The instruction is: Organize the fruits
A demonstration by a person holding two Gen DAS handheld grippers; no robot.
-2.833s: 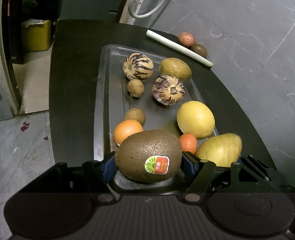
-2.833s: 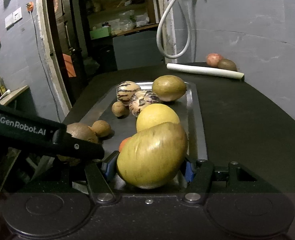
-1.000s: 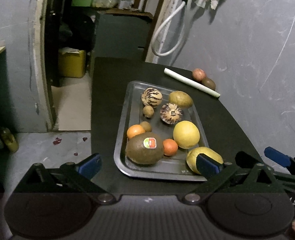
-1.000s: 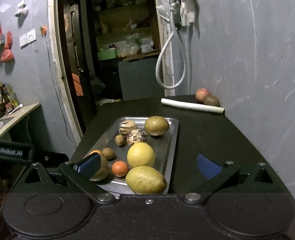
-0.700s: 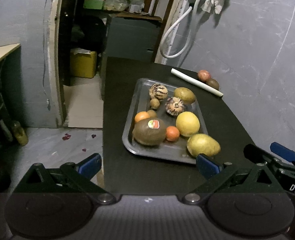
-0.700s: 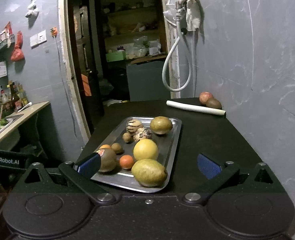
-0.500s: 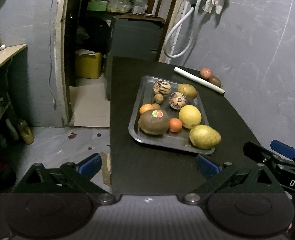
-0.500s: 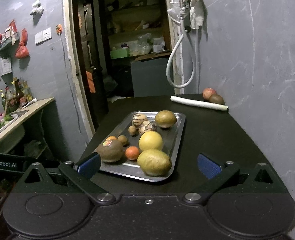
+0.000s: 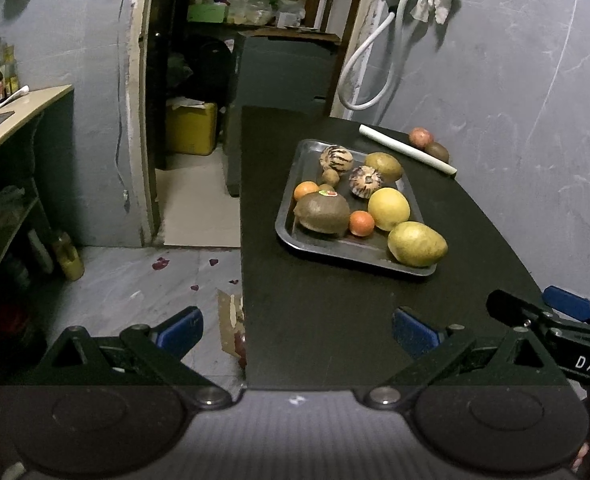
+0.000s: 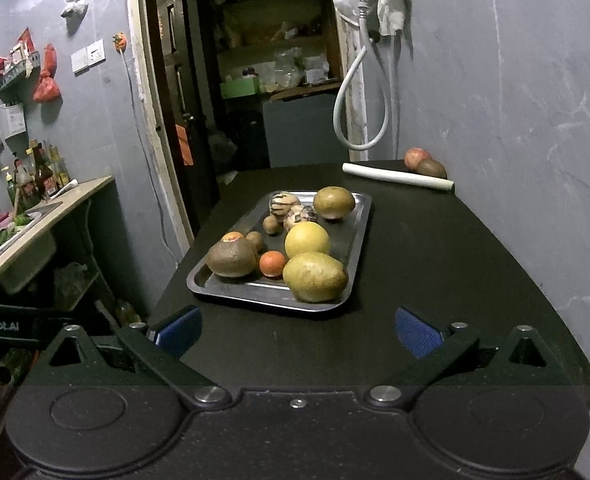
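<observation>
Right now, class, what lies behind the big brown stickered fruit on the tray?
Behind the big brown fruit on the tray sit an orange and a small brown fruit, both partly covered by it. Their lower halves cannot be seen.

Left claw (image 9: 297,326): matte black body, ribbed grey top plate, two round recessed discs, silver pivot screws, triangular cut-outs in the linkage arms, blue pads (image 9: 181,328) on the fingertips. Right claw (image 10: 297,326): same black build, speckled plate, silver screws, blue pads (image 10: 417,332). White "DAS" and "nRobot.AI" lettering showed on the side bars.
</observation>
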